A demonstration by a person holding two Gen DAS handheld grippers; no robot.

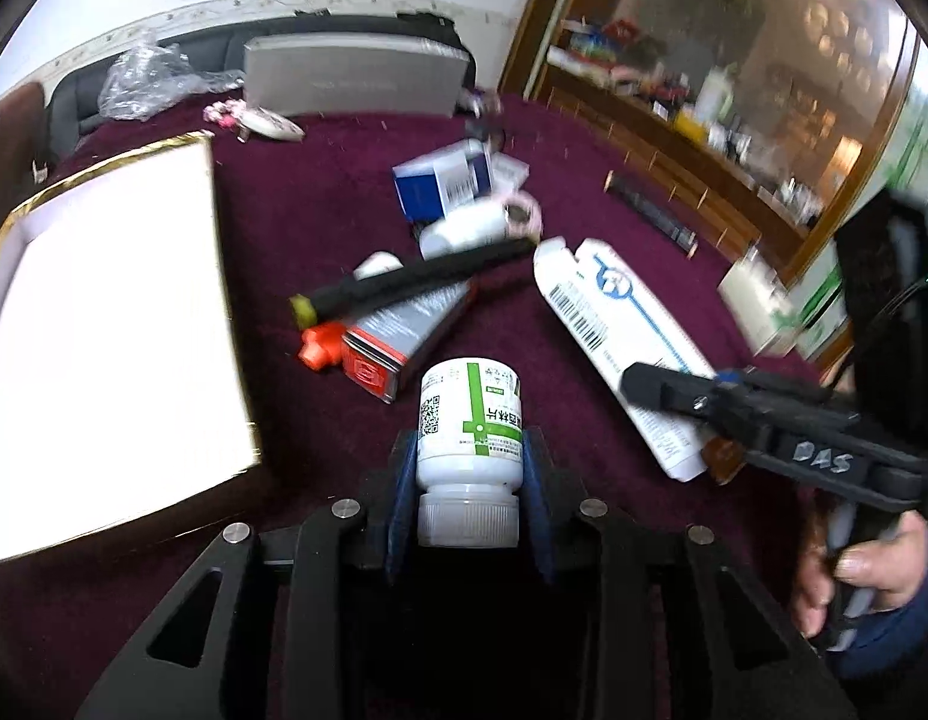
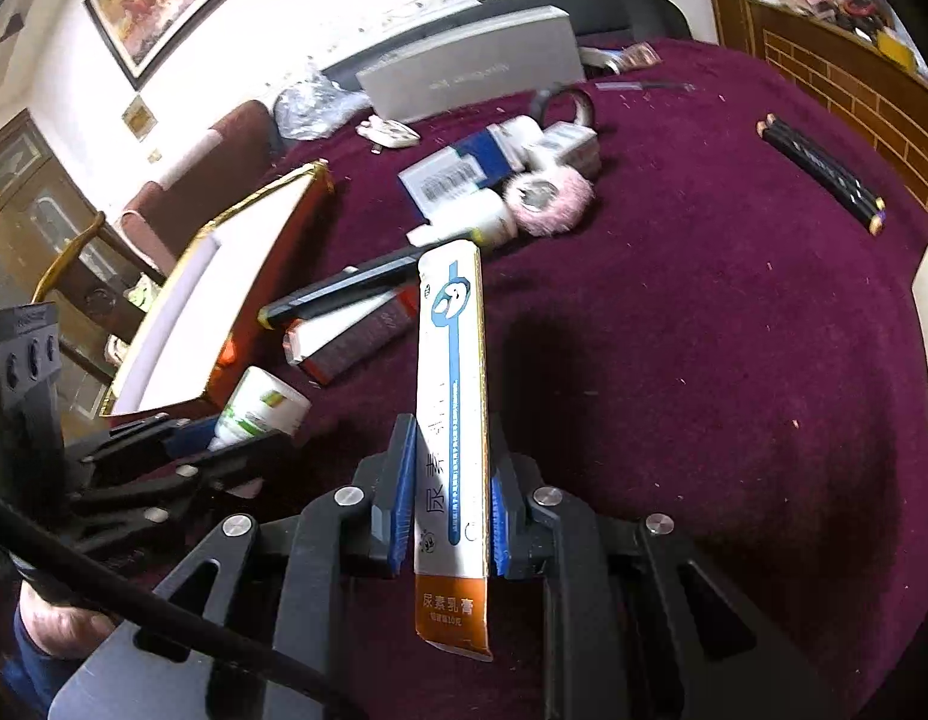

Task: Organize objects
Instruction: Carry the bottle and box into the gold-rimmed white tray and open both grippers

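My left gripper is shut on a white pill bottle with a green label, its cap toward the camera. In the right wrist view that bottle shows at the left in the left gripper, beside the gold-rimmed white box. My right gripper is shut on a long white carton with a blue line and an orange end, held above the cloth. In the left wrist view the right gripper holds the carton at the right. The white box is at the left.
A pile lies mid-table on the maroon cloth: a black marker, a red-and-grey carton, an orange cap, a blue-and-white carton, a white bottle, a pink fluffy item. Black pencils lie right. A grey case stands behind.
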